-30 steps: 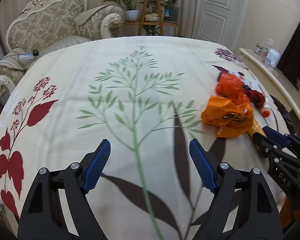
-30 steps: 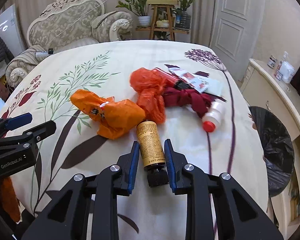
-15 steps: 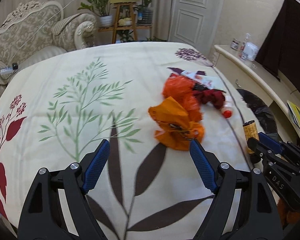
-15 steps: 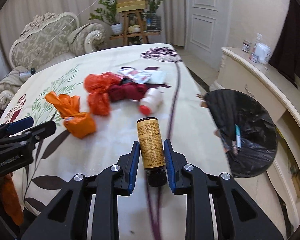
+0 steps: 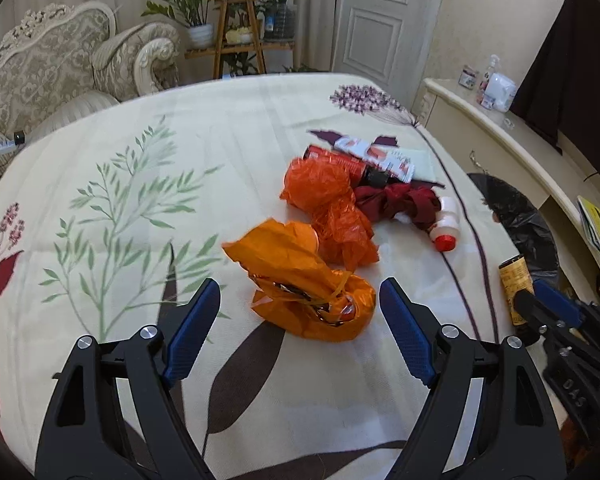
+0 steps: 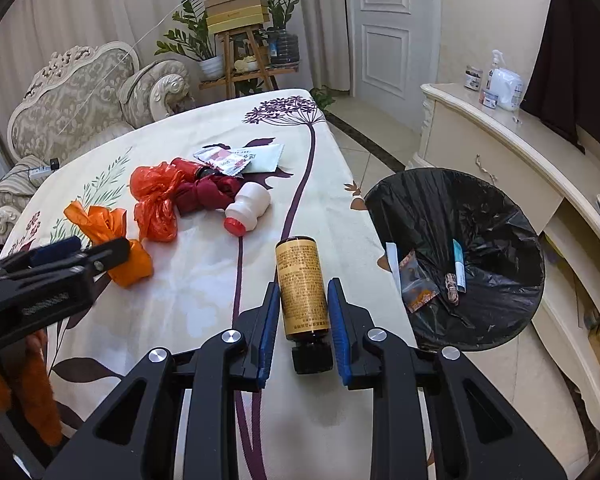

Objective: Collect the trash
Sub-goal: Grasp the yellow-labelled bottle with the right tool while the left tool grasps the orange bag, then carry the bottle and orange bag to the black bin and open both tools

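Observation:
My right gripper (image 6: pixel 303 308) is shut on a brown bottle with a yellow label (image 6: pixel 302 286), held above the table's right edge beside the black-lined trash bin (image 6: pixel 496 308). The bottle also shows in the left wrist view (image 5: pixel 515 280). My left gripper (image 5: pixel 300 320) is open, just short of a crumpled orange bag (image 5: pixel 304 280). Behind it lie a red-orange bag (image 5: pixel 328 200), a dark red cloth (image 5: pixel 400 200), a white bottle with a red cap (image 5: pixel 446 226), a dark red can (image 5: pixel 340 160) and paper wrappers (image 5: pixel 380 156).
The table wears a cream floral cloth (image 5: pixel 180 184). The bin holds several scraps (image 6: pixel 420 280). A cream sideboard (image 6: pixel 500 140) with bottles stands right of the bin. An armchair (image 5: pixel 60 68) and plant stand (image 5: pixel 236 32) are behind the table.
My right gripper has carried the bottle right, off the pile towards the bin. My left gripper has swung right and now faces the orange bag.

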Demonstrator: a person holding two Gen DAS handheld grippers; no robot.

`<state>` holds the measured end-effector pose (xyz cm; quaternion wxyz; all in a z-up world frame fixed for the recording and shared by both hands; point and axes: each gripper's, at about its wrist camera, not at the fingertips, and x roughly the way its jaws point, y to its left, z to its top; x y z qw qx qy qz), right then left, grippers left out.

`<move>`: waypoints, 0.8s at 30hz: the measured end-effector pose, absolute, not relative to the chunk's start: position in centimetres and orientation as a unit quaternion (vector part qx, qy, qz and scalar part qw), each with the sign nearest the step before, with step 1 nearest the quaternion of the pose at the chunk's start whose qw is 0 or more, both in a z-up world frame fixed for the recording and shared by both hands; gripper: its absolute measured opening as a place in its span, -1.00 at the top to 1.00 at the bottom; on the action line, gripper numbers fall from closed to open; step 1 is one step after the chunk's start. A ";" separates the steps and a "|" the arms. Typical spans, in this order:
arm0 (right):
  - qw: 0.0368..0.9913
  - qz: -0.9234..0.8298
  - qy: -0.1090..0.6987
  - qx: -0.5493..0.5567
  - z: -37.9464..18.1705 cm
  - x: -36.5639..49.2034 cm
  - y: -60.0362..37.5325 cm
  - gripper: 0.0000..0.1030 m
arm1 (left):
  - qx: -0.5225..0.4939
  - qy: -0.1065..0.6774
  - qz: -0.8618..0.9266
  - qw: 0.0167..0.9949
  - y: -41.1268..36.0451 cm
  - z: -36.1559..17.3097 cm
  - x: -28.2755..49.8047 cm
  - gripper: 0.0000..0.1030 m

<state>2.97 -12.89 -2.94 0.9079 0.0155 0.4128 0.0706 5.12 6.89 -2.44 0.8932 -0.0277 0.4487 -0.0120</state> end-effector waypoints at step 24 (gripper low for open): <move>0.915 0.057 0.400 0.022 -2.2 3.4 -13.9 0.53 | -0.026 0.419 -0.090 0.903 5.9 -0.1 2.7 0.05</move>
